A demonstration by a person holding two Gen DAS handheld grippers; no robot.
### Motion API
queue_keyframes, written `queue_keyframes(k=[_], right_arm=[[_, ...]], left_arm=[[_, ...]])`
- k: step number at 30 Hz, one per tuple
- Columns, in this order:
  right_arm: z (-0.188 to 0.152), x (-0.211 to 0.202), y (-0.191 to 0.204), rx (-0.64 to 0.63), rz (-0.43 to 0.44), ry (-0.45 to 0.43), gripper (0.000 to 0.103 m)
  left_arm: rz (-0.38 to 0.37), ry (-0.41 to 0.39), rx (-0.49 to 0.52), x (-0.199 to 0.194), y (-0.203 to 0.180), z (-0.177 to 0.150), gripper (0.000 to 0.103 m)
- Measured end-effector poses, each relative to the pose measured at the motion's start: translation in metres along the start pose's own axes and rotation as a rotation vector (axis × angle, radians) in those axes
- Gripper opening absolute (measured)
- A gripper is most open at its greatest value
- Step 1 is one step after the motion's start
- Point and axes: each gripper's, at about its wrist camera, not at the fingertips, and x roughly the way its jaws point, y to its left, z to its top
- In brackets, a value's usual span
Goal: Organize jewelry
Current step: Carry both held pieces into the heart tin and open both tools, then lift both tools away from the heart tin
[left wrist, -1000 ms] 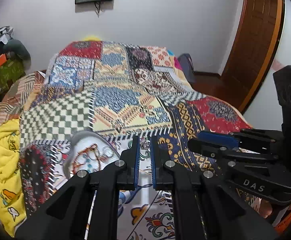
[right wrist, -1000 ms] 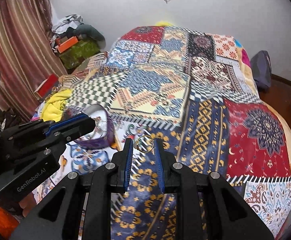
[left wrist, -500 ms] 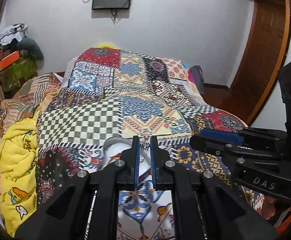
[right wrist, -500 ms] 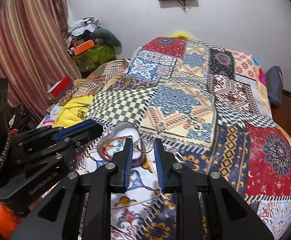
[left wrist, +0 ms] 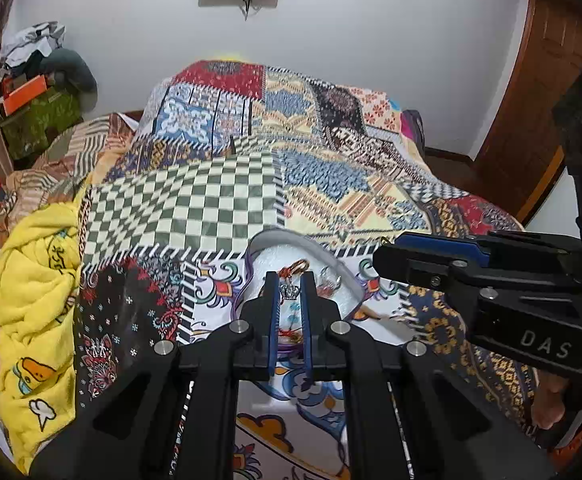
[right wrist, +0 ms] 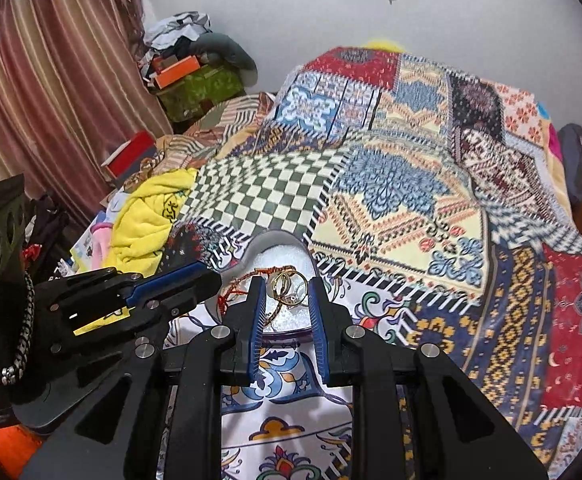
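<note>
A small silver crown-shaped ring [left wrist: 289, 291] is pinched between the blue pads of my left gripper [left wrist: 289, 280], which is shut on it. My right gripper [right wrist: 286, 282] is shut on a gold ring [right wrist: 279, 280] made of linked hoops. Both pieces hang just above a grey-rimmed dish with white lining [left wrist: 291, 237], seen in the right wrist view as the same dish [right wrist: 279, 237]. Inside it lie a red thread bracelet [right wrist: 247, 276] and other small jewelry. The two grippers sit side by side, the right gripper [left wrist: 431, 256] to the right of the left gripper [right wrist: 171, 284].
The dish rests on a patchwork bedspread [left wrist: 219, 200] covering the bed. A yellow towel [left wrist: 35, 288] lies bunched at the left edge. Curtains [right wrist: 43, 80] and a pile of boxes and clothes [right wrist: 195, 64] stand beyond the bed's left side. A wooden door [left wrist: 539, 92] is on the right.
Both grippers have moved across the bedspread and slightly down, each still holding its ring. The dish, earlier off to the left, now lies directly under both sets of fingertips.
</note>
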Motion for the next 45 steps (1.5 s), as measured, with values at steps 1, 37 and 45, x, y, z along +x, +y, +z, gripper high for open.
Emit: queue_keyframes(k=[1,37,45], right_arm=[[0.0,0.003,0.0,0.001,0.001,0.009,0.019],[-0.003,0.027,0.017,-0.07,0.008,0.081,0.02],[0.008,-0.044,0.025,-0.072,-0.057,-0.092,0.021]], left_arm=[[0.001,0.005,-0.002,0.003,0.002,-0.001,0.008],[0.001,0.028,-0.051,0.007,0.024,0.0,0.015],[0.014,-0.069,-0.031,-0.04,0.012,0.013,0.018]])
